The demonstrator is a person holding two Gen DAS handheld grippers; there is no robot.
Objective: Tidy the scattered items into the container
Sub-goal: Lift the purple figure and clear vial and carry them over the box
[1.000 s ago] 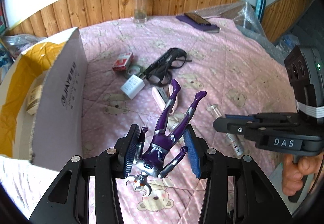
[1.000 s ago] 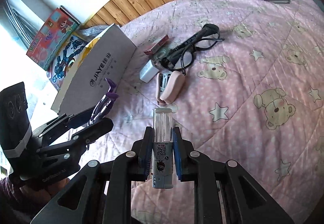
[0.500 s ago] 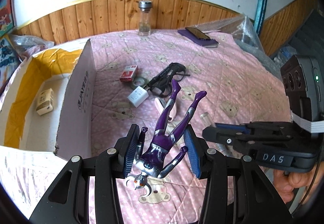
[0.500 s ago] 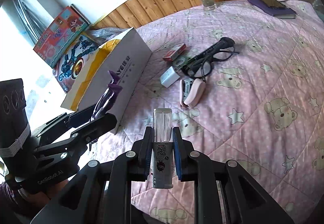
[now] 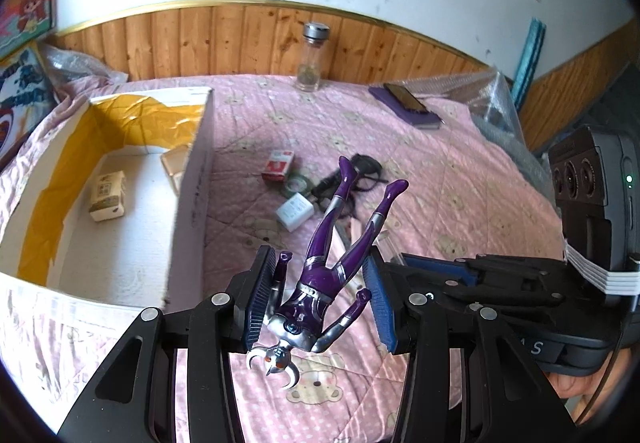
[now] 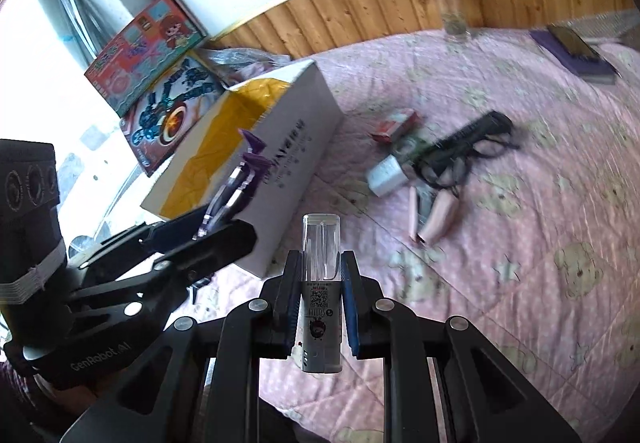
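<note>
- The left gripper (image 5: 320, 299) is holding a purple figure (image 5: 324, 275) head-down between its half-spread blue pads, legs pointing away from the camera.
- The right gripper (image 6: 320, 283) is pinching a small clear-topped device (image 6: 321, 283) upright between nearly closed pads, its label facing the camera.
- Both grippers are hanging in the air above a pink bed (image 5: 460, 171), side by side.
- A white box (image 5: 192, 203) with yellow lining is sitting open near the bed's left edge, beside the left gripper; 1 small carton (image 5: 106, 196) is lying inside it.
- Scattered mid-bed, to the right of the box, are lying a red pack (image 5: 279, 164), a tape roll (image 5: 298, 185), a white charger (image 5: 295, 211), black glasses (image 6: 468, 159) and a pink stapler (image 6: 434, 213).
- A glass bottle (image 5: 310, 59) is standing at the bed's far edge against the wood panelling.
- A phone on a purple book (image 5: 408, 107) is resting toward the far right corner.
</note>
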